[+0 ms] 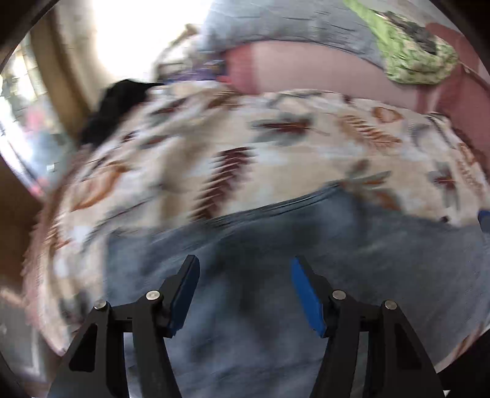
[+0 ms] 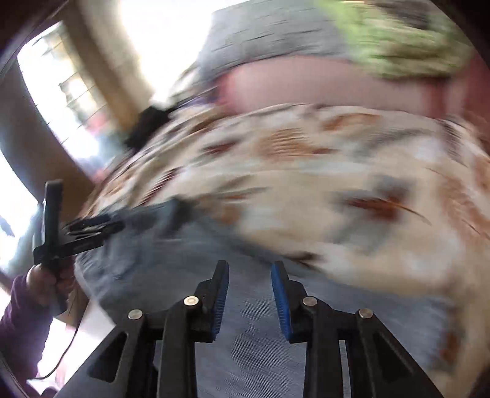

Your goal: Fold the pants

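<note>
Blue-grey denim pants (image 1: 306,245) lie spread on a bed covered by a cream blanket with a brown feather pattern (image 1: 245,147). My left gripper (image 1: 244,266) hovers over the denim, open, with its blue pads wide apart and only cloth seen below the gap. In the right wrist view the pants (image 2: 153,260) fill the lower middle. My right gripper (image 2: 250,269) stands open with a narrow gap above them, gripping nothing. The left gripper (image 2: 92,229) also shows at the left edge, over the pants' edge, held by a hand in a purple sleeve (image 2: 21,306). Both views are motion-blurred.
At the head of the bed are a grey pillow (image 1: 291,27), a green patterned cloth (image 1: 413,55) and a pink sheet (image 1: 306,70). A black item (image 1: 116,107) lies at the blanket's far left corner. A bright window (image 2: 61,76) is to the left.
</note>
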